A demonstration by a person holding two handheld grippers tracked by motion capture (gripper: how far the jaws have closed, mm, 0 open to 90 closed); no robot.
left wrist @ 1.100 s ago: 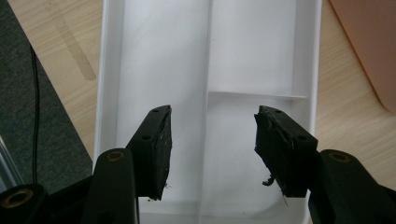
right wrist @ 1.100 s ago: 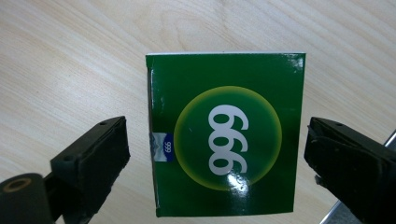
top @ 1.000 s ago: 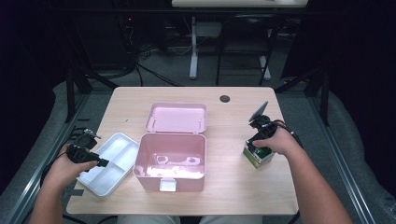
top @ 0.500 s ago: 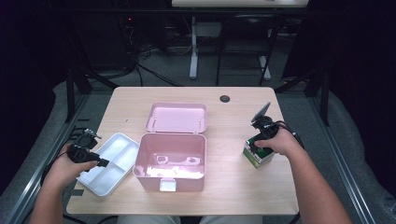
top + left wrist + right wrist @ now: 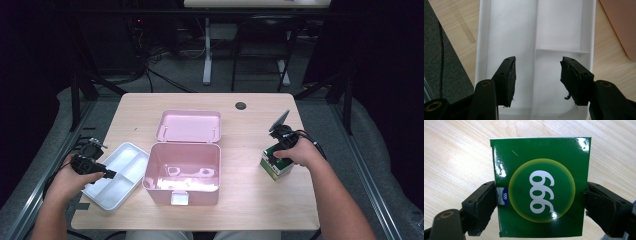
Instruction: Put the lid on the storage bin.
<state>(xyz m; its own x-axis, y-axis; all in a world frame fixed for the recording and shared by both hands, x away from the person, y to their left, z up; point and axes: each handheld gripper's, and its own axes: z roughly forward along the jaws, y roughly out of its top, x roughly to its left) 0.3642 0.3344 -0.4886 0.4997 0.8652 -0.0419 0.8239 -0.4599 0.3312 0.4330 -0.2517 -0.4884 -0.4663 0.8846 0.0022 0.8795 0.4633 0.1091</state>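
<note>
A green box point(image 5: 541, 192) printed with a white 999 stands on the wooden table at the right point(image 5: 276, 169). My right gripper point(image 5: 540, 195) comes down over it point(image 5: 276, 157). Its jaws have just been closing, and both pads now touch the box's sides. At the left, my left gripper point(image 5: 107, 175) hovers over a white divided tray point(image 5: 127, 146). Its jaws point(image 5: 537, 72) stand open with nothing between them, and the tray's compartments point(image 5: 506, 37) below are bare.
A pink box point(image 5: 180, 192) stands open at the table's middle, with its lid point(image 5: 189, 126) lying flat behind it. A dark round grommet point(image 5: 241, 105) sits near the far edge. Dark floor and cables surround the table.
</note>
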